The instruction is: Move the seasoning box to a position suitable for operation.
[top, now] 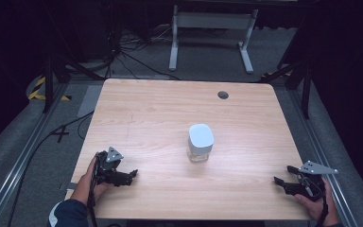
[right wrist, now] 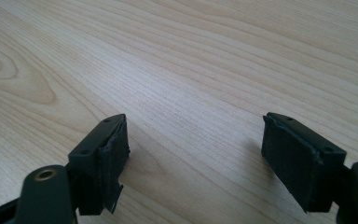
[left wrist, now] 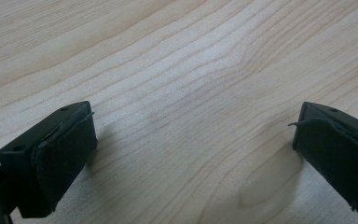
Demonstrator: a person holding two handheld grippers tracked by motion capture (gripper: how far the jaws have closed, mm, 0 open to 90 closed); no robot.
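Seen from the high view, a pale wooden surface (top: 170,113) carries a single item: a clear jar with a white lid (top: 201,142), standing upright near the middle, slightly toward the right. A person's hands come in from the near edge. The left tool (top: 131,176) rests low at the near-left corner and points inward toward the centre, while the right tool (top: 280,175) sits at the near-right corner and also points inward. Both are well apart from the jar, which nothing touches. Beyond the surface lie dark floor, loose cables and a white table frame (top: 212,33). In the left gripper view, the left tool (left wrist: 193,149) has its two black padded jaws spread wide over bare wood grain, with nothing between them. In the right gripper view, the right tool (right wrist: 196,154) likewise shows its jaws far apart above plain wood, holding nothing. Judging from how things lie, the work on the jar appears to be at its very start: no reach is under way, no grip has been made, the lid sits in place, and the whole approach and handling seem yet to be done.
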